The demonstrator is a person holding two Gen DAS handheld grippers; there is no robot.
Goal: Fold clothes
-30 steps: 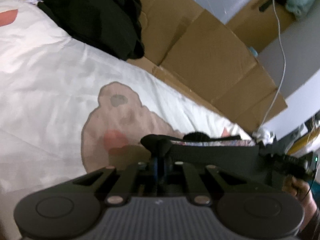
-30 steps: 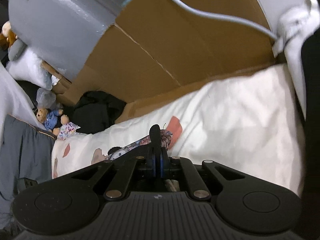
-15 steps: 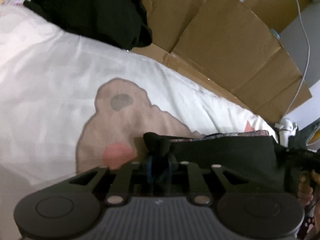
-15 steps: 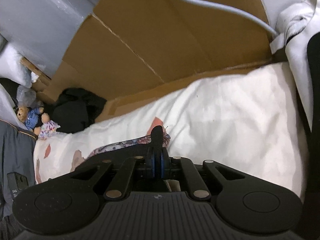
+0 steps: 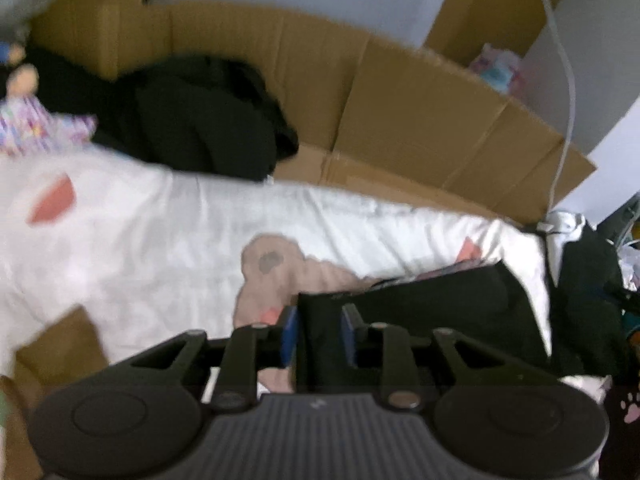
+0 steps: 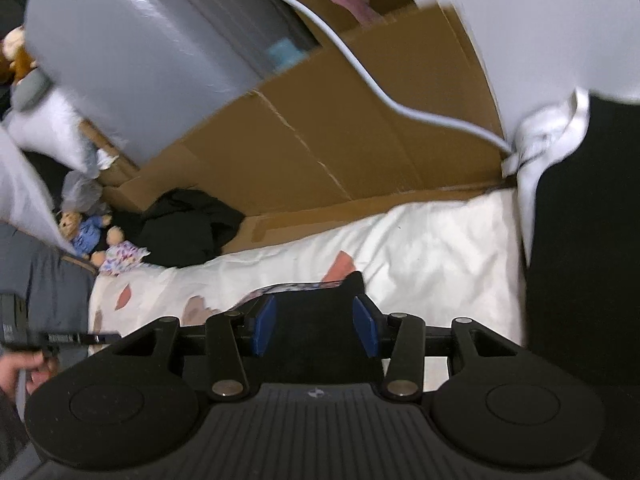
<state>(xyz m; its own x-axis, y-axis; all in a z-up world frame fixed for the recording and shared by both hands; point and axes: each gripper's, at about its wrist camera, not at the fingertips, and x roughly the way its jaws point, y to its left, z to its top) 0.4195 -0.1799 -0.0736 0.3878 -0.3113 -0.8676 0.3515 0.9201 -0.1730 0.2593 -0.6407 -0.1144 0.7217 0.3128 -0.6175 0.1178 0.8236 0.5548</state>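
L tool (image 5: pixel 316 334): jaws opening as I watch – blue pads apart w/ the black garment's (image 5: pixel 432 312) corner between them, not pinched as far as I can tell; I read it as a release.
R tool (image 6: pixel 316 326): also opening, wider gap than L – black cloth shows between the pads but they stand clear of it; nothing gripped.
Garment loc: lies flat on the bed (image 5: pixel 160 240), near edge, on the white cover w/ the bear print (image 5: pixel 272 276); a patterned lining edge (image 6: pixel 292 289) peeks out along its far side.
Why both at corners: one tool per end keeps the fold edge straight while it's laid down – my guess, a fold has just been set.
Other clothes: black heap (image 5: pixel 200 128) at the far side against the cardboard (image 5: pixel 400 112) – prob. waiting its turn, well apart from the one in hand.
Soft toys (image 6: pixel 86 232): by the heap, out of the way.
Cable (image 6: pixel 360 80): white, runs over the cardboard, not near the tools.
Writing/brands: small mark on each tool body, too blurred to read; no labels legible anywhere.
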